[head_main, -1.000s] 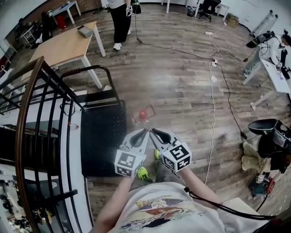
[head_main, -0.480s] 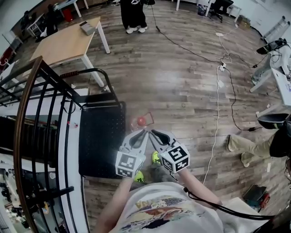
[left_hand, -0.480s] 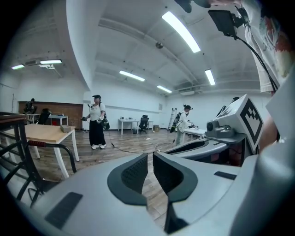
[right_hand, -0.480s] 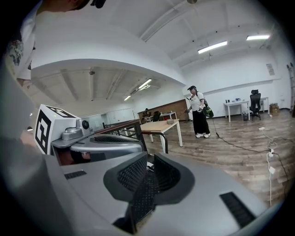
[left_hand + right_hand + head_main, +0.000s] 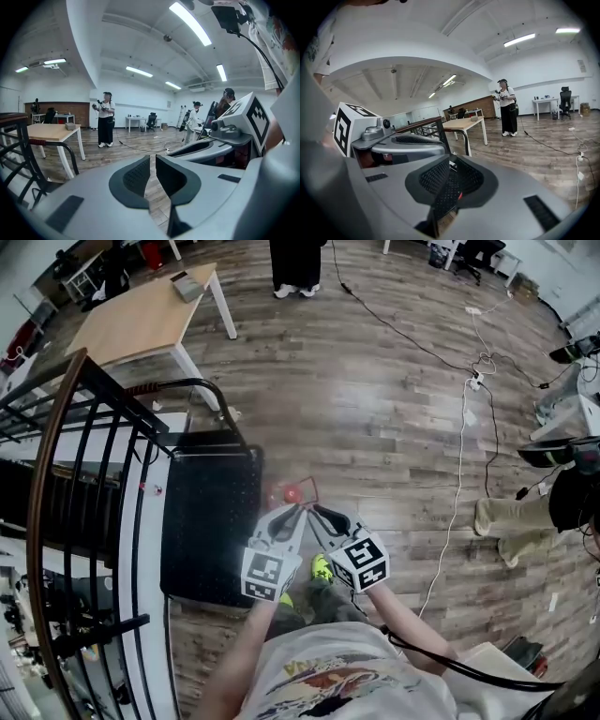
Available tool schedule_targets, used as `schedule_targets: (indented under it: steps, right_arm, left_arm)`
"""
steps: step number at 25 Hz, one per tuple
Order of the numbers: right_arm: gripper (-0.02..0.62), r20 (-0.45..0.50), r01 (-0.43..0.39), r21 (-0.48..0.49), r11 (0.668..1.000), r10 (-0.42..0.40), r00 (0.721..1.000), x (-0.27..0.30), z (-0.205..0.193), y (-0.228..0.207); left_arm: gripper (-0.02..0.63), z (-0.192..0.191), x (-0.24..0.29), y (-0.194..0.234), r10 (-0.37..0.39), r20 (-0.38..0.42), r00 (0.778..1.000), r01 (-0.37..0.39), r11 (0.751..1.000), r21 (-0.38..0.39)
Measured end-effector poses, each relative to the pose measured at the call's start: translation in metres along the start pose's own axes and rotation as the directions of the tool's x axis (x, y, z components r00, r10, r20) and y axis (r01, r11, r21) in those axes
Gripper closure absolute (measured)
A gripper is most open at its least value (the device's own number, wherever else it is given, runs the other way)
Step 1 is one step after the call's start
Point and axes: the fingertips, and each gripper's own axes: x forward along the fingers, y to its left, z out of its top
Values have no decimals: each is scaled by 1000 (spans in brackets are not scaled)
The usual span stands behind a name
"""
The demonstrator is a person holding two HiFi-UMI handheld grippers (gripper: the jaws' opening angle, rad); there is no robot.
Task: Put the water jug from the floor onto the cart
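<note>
Left claw point(image 5: 297, 511) and right claw point(image 5: 315, 511) are both narrow and empty; water jug point(image 5: 293, 493) at their 12 o'clock, cart point(image 5: 211, 521) at 9 o'clock.

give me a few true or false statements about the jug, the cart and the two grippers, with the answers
1. The water jug stands on the floor beside the cart, not on it. True.
2. The left gripper is shut on the jug's neck. False: its jaws are together with nothing between them, and it is held above the jug.
3. The right gripper is wide open. False: its jaws are together and hold nothing.
4. A wooden table stands beyond the cart's handle end. True.
</note>
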Motion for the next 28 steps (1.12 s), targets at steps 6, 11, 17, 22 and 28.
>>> schedule_targets:
  steps: [6,11,17,22,28]
  right_arm:
    - [566,-34,26,20,999,-25,999,25,-19,-43]
    - [566,-92,54,-5,999,-54,994,53,-50,-76]
    - [554,-135,90,41,995,-84,987,89,-97,-106]
    - [506,-173,134,62,989,-121,977,132,-142,-125]
    - [506,-222,176,44,983,-163,962,170,-200,-160]
  left_arm:
    - [591,-24,48,15,3,-23,1000,-4,1000,-11]
    - [591,-55,92,31,-5,-62,998,4,1000,-19]
    - [589,-105,128,49,-4,-100,995,0,999,-39]
    - [589,-164,152,78,-24,-134,991,15,998,-65]
    - [586,-231,194,97,-28,-161,986,15,996,-83]
